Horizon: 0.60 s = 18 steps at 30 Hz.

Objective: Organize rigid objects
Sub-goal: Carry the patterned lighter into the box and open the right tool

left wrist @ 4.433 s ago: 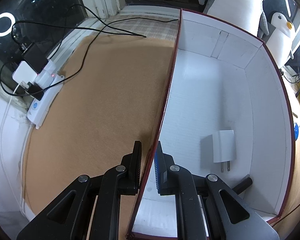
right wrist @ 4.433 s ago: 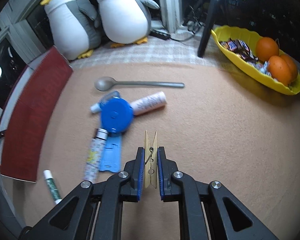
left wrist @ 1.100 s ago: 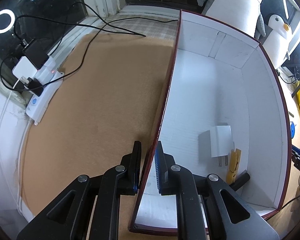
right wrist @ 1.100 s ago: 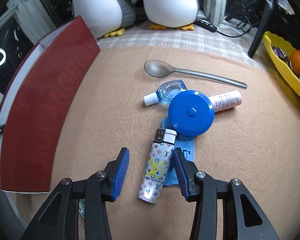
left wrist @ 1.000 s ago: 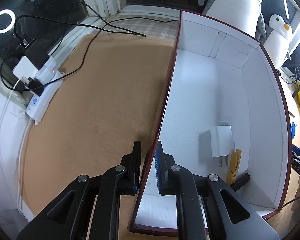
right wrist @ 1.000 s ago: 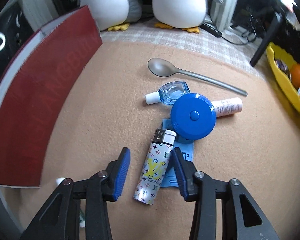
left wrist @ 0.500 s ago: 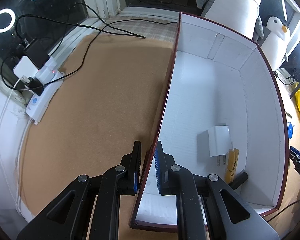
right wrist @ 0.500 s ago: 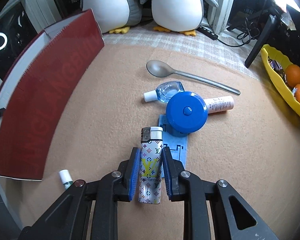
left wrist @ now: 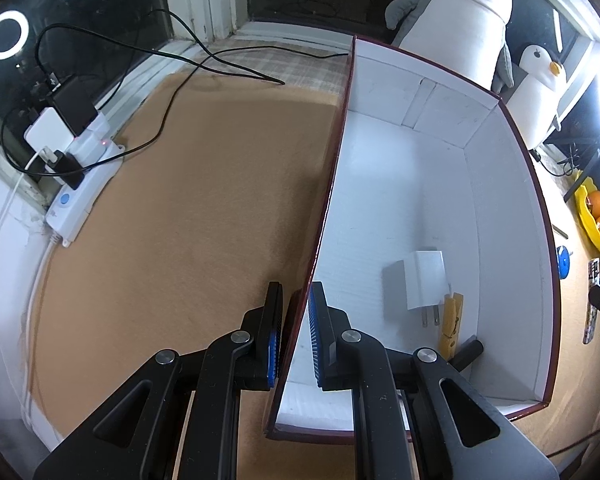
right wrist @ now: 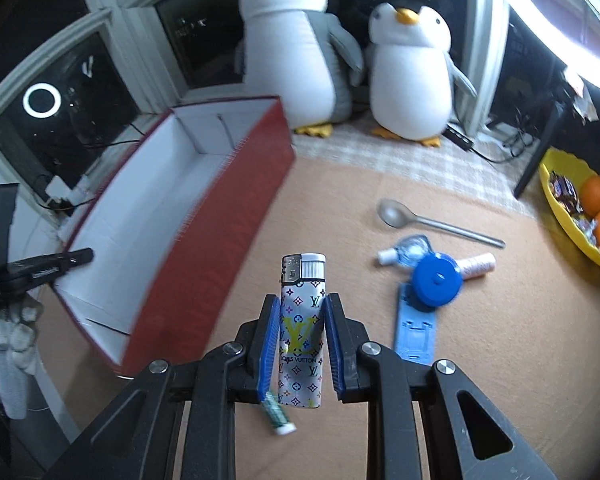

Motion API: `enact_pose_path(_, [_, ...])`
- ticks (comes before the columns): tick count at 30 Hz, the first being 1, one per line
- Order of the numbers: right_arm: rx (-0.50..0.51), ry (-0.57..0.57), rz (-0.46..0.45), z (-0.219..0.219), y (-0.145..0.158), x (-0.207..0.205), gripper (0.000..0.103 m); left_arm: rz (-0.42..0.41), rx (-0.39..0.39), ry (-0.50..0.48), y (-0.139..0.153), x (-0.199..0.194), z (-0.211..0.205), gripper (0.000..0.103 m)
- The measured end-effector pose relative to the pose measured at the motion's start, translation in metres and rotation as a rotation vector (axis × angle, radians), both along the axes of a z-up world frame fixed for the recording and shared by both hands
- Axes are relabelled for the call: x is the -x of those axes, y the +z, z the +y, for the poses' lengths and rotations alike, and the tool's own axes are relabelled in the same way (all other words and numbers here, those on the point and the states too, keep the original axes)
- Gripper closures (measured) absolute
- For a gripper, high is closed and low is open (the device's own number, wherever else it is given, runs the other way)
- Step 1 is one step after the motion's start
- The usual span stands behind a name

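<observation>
The left gripper is pinched down on the near-left wall of the dark-red cardboard box with white lining, steadying it. Inside on the floor lie a white plug-in charger cube and a yellow wooden clothespin, touching or nearly so. The right gripper clamps the patterned silver-and-white cigarette lighter across its flat sides at mid-body, cap end forward, lifted clear of the tan felt mat just right of the box.

Handling, judged: the lighter is light, stiff and glossy — likely slippery — so a mid-body grip on the flat faces suits it; keep off the cap.

The left wrist view alone shows the box contents. The right wrist view alone shows what remains on the mat: a small green-labelled tube below the lighter, a grey metal spoon, a clear blue small bottle, a round blue plastic disc on a light-blue flat plastic strip and a pink tube — the pile is slightly blurred.
</observation>
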State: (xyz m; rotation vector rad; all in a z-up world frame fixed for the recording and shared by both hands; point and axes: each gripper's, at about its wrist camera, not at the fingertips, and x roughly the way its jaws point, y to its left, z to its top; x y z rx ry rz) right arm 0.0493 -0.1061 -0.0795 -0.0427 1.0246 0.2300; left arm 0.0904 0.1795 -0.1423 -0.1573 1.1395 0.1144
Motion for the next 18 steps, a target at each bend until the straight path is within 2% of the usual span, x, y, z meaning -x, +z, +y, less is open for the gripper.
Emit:
enact_pose_path(9, [-0.031,0.094,-0.029,0.061,0.015,0.007,0.083,-0.030,0.027,-0.008,0.002,0.002,0.004,0.093])
enact_pose_path(18, [-0.019,0.163,-0.026,0.114,0.009,0.007,0.083,-0.056,0.053,-0.013,0.002,0.004,0.010,0.096])
